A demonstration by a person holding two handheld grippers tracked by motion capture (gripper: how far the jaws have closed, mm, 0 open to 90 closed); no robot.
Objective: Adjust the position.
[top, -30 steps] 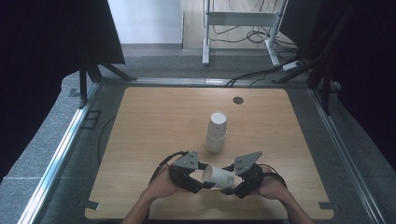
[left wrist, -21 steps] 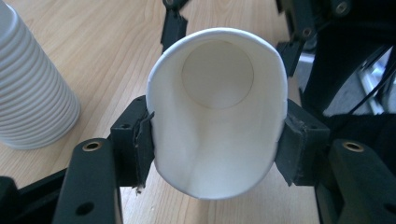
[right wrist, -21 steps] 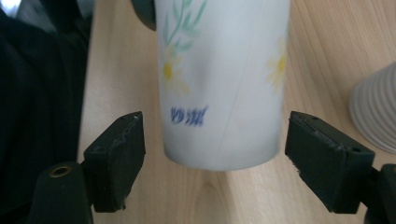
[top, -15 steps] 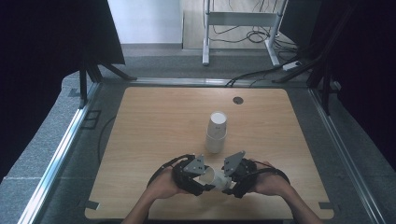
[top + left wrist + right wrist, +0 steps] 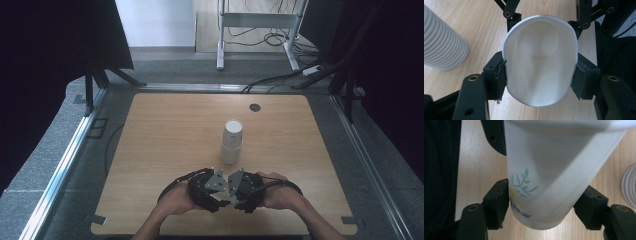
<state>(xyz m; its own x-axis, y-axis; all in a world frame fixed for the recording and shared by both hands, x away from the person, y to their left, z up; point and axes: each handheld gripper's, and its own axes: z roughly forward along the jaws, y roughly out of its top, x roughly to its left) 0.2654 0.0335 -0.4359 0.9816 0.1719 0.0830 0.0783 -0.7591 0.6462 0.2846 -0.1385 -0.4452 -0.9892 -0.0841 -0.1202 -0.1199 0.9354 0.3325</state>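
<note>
L gripper (image 5: 537, 75) clamps a white paper cup (image 5: 540, 57) at its rim, squashing the mouth to an oval; cup's empty inside, smooth. R gripper (image 5: 541, 210) jaws just closed in, now pinching the same cup's base end, w/ green leaf print. Both meet at the table's (image 5: 165, 125) near edge, light wood grain. Just beyond: stack of ribbed white cups (image 5: 232, 141), upside down.

1 loose paper cup (image 5: 539, 60), 1 cup stack (image 5: 232, 141), 2 grippers, 1 table (image 5: 165, 145)
</note>
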